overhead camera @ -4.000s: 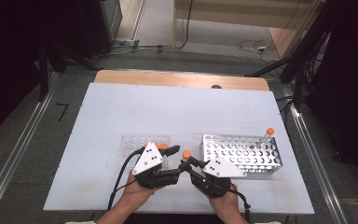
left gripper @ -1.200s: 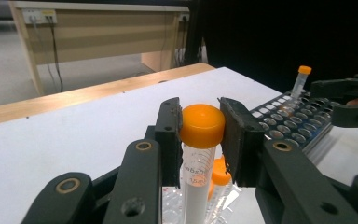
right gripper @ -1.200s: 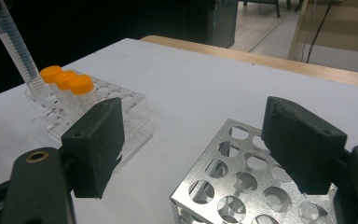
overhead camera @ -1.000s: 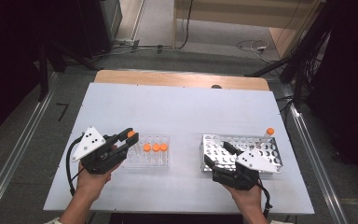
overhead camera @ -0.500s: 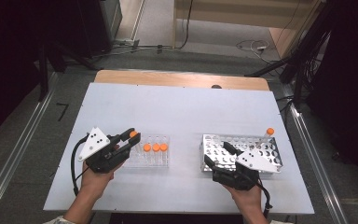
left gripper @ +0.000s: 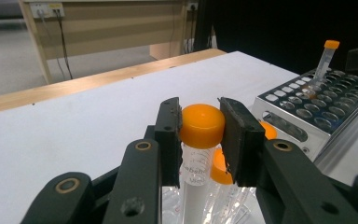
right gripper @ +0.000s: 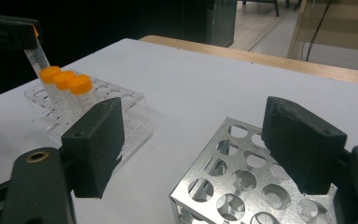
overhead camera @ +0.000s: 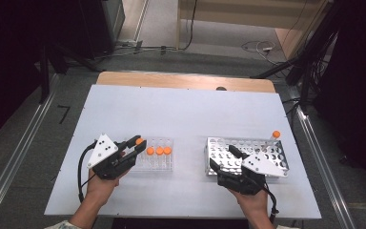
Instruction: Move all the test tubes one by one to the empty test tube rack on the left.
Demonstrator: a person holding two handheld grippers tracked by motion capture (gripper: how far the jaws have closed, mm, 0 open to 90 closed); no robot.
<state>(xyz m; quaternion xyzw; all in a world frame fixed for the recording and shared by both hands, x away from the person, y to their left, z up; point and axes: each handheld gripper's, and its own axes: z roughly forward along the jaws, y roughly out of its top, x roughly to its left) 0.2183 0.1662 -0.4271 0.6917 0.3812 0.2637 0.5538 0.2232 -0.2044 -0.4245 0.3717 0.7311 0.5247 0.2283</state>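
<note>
Left tongs (left gripper: 200,140) clamp an orange-capped tube (left gripper: 201,127) over the clear rack's (overhead camera: 164,164) left edge.

You are working in what looks like a lab or test room. In front of you is a plain white table (overhead camera: 186,114) with a wooden edge at its far side, set between metal rails (overhead camera: 9,167) on a grey floor. On it stand a clear tube rack (overhead camera: 159,162) with orange-capped tubes (overhead camera: 159,150) and a perforated metal rack (overhead camera: 224,155). Cables (overhead camera: 190,28) trail across the floor behind, toward a wooden bench and dark equipment, perhaps cabinets; the view there is too dim to tell.
</note>
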